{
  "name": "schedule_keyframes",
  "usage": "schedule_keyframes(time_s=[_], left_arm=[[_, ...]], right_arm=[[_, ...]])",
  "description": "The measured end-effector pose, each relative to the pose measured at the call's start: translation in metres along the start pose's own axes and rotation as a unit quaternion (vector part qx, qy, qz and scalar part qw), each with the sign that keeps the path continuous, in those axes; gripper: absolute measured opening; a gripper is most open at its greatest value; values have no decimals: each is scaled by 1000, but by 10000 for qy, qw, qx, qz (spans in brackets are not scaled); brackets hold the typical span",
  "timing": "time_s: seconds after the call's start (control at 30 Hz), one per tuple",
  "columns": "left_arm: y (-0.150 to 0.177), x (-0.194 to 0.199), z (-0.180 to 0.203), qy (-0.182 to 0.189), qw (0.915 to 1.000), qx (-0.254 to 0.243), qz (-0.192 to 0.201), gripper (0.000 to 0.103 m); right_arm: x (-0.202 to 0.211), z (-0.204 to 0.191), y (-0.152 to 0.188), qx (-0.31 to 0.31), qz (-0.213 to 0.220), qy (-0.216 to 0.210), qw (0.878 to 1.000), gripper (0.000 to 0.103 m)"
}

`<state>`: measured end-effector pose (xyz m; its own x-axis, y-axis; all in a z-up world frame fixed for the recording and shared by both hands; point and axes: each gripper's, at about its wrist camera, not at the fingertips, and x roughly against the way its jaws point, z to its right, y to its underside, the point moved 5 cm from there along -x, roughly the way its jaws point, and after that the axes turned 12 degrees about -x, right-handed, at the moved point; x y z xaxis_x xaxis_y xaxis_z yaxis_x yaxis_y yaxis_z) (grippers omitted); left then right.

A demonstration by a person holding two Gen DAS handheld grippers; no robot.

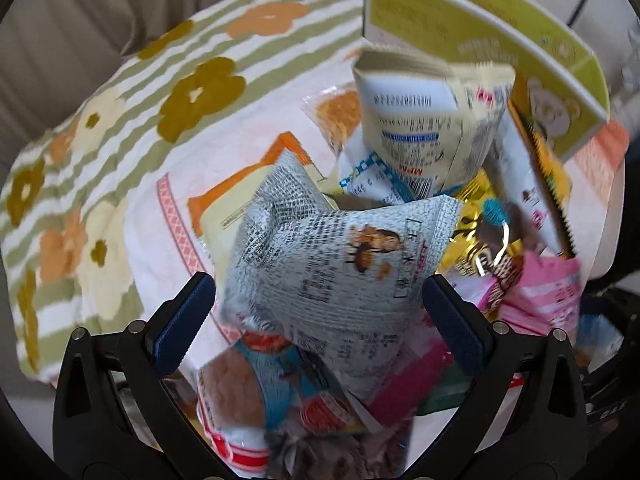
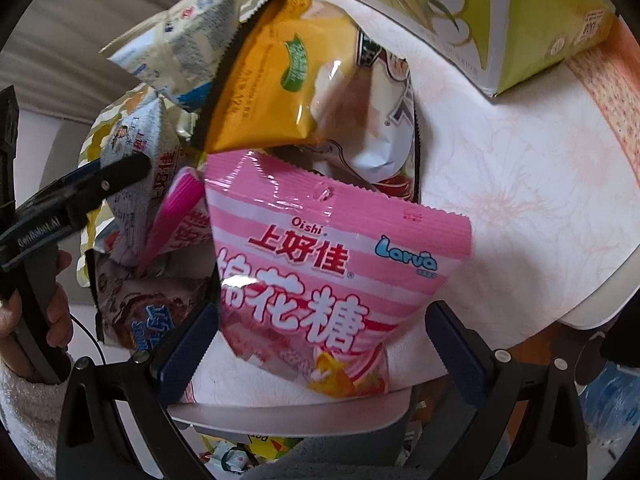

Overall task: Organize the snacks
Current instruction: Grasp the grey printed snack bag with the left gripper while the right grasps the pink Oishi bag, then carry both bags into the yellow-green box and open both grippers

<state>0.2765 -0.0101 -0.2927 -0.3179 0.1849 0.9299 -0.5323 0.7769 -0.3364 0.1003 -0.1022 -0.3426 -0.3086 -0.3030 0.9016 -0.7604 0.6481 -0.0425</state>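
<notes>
Both spread-jawed grippers, left gripper (image 1: 318, 312) and right gripper (image 2: 320, 344), grasp nothing, so the pink marshmallow bag (image 2: 320, 276) at lower centre may slide off the heaped pile.

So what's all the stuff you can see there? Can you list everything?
newsprint-pattern packet: one, grey-white, between the left gripper's fingers
pink marshmallow bag: one, pink striped, between the right gripper's fingers
yellow snack bag: one, yellow-orange, behind the pink bag
cream packet: one, cream with blue print, top of the pile
gold wrapper: one, shiny gold and brown, right of the newsprint packet
green box: one, lime green with a bear picture, open, far side of the pile
flowered cloth: one, green stripes with flowers, left
left gripper: black, blue pads, open
right gripper: black, open
hand: one, holding the left gripper's handle
</notes>
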Motion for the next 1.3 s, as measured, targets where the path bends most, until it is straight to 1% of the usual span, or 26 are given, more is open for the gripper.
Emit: schedule_keyframes(time_s=[0.13, 0.37, 0.4, 0.47, 0.5, 0.57, 0.63, 0.67, 0.7, 0.73, 0.8, 0.93, 0.97, 1.1, 1.3], left_arm=[[-3, -12, 2, -29, 9998, -213, -34, 102], [-7, -17, 0, 106, 9993, -353, 28, 102], [-7, -16, 0, 122, 9992, -373, 42, 101], [-6, -15, -2, 73, 9992, -395, 61, 95], [-5, -16, -4, 65, 9992, -398, 63, 94], [-4, -14, -5, 76, 9992, -377, 84, 87], [-2, -13, -6, 111, 9993, -338, 110, 83], [-1, -12, -7, 144, 9993, -317, 124, 82], [0, -10, -8, 177, 9993, -290, 141, 80], [1, -9, -8, 191, 9994, -274, 135, 77], [2, -3, -8, 189, 9994, -235, 164, 76], [5, 16, -7, 152, 9994, -98, 312, 76], [6, 22, -7, 137, 9993, -50, 348, 76], [10, 47, -9, 82, 9986, 162, 491, 76], [10, 92, -9, -32, 9958, 429, 812, 76]], right_arm=[[-2, -4, 2, 7, 24, 64, 10000, 103], [-11, -12, 8, -43, 23, 92, 9999, 103], [-15, -11, 4, -54, 25, 73, 10000, 103], [-11, -7, 7, -82, 47, 55, 9999, 103], [-8, -7, 8, -95, 73, 44, 9999, 103], [-4, -3, 4, -114, 126, 13, 9999, 102], [1, -1, 4, -120, 163, -34, 9998, 91], [-1, -5, -2, -128, 146, -61, 9998, 78], [0, -4, -1, -139, 114, -92, 9998, 74], [2, -4, -1, -160, 122, -111, 9997, 72], [4, -2, -2, -173, 160, -146, 9996, 67], [15, -6, -4, -105, 261, -190, 9994, 65], [22, -2, -8, -84, 283, -211, 9993, 65], [43, -2, -4, 21, 383, -296, 9988, 65], [92, -15, -2, 336, 656, -508, 9960, 64]])
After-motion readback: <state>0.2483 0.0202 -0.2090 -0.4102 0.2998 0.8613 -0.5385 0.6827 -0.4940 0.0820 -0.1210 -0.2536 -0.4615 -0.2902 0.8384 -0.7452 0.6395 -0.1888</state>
